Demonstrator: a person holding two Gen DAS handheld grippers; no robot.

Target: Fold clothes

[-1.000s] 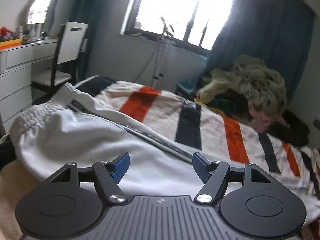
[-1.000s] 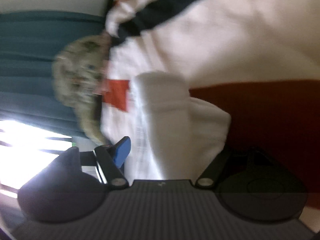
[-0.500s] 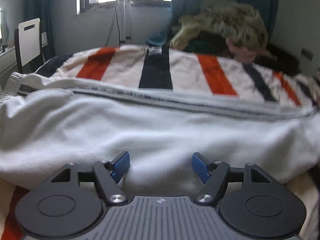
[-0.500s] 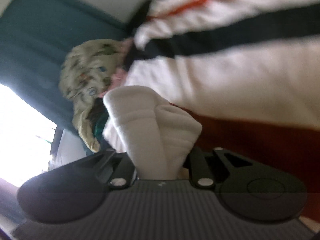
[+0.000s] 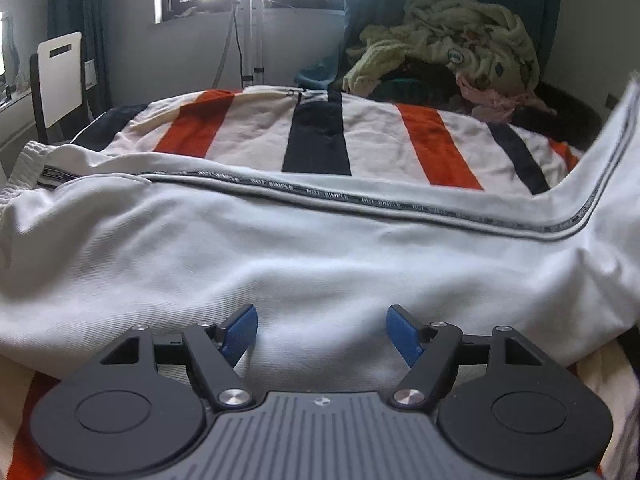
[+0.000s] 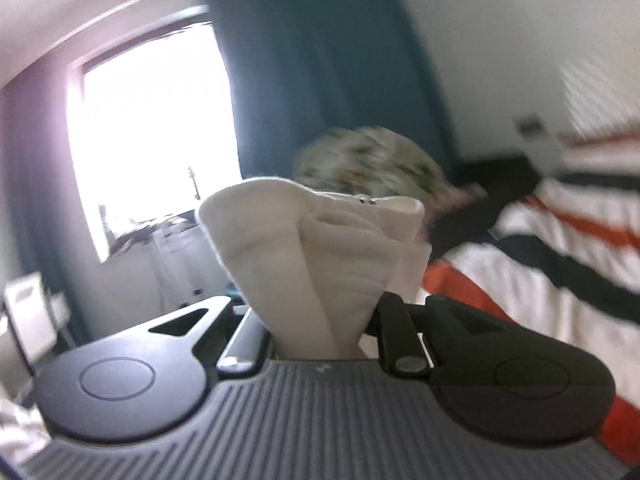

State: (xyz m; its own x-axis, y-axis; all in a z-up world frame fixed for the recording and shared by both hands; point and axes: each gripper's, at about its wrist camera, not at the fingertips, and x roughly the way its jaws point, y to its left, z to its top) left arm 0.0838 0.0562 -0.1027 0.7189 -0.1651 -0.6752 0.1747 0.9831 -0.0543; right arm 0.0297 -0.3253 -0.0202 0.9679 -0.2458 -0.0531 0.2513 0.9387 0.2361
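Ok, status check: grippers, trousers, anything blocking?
Left gripper open over white trousers. Right gripper shut on raised cuff. Nothing blocking.

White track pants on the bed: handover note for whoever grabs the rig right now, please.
Left gripper: open, fingers apart just over the middle of the white pants, gripping nothing.
Right gripper: shut on a bunched end of the pants, raised off the bed; the view is blurred.
Pants lie lengthwise across the striped blanket, waistband at left, right end rising out of view.
Done: one end picked up.
Left: probably carry that end over toward the waistband, flatten, fold again. Clothes pile at the far end untouched.
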